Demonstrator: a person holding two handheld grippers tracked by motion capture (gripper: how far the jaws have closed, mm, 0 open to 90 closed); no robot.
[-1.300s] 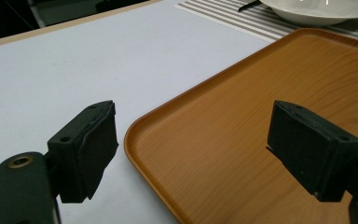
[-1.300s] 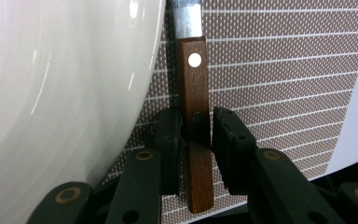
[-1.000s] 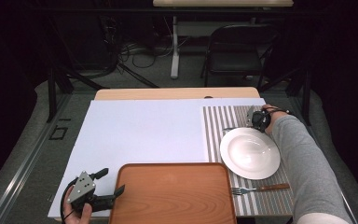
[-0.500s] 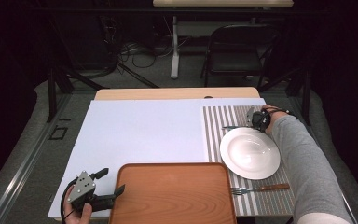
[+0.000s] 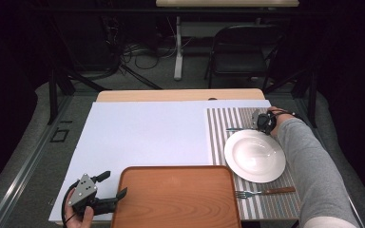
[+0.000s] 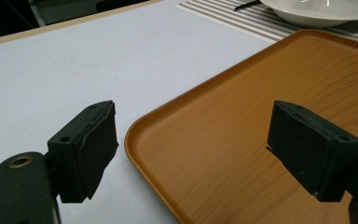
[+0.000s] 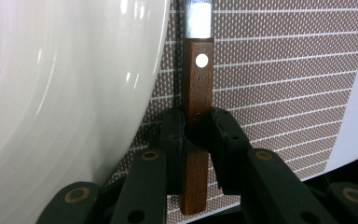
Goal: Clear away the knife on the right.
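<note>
A wooden knife handle (image 7: 196, 126) is clamped in the right gripper (image 7: 196, 133), beside the plate (image 7: 65, 93). The left gripper (image 6: 191, 149) is held apart over the tray (image 6: 261, 116) corner.

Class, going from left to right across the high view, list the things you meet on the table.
Left gripper → tray → plate → right gripper, at the plate's far edge.

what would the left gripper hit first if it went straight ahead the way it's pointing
Probably the wooden tray. The left gripper is open, its fingers straddling the tray's near corner, aimed across the tray toward the white plate. Its height over the rim is unclear, so it might skim above.
</note>
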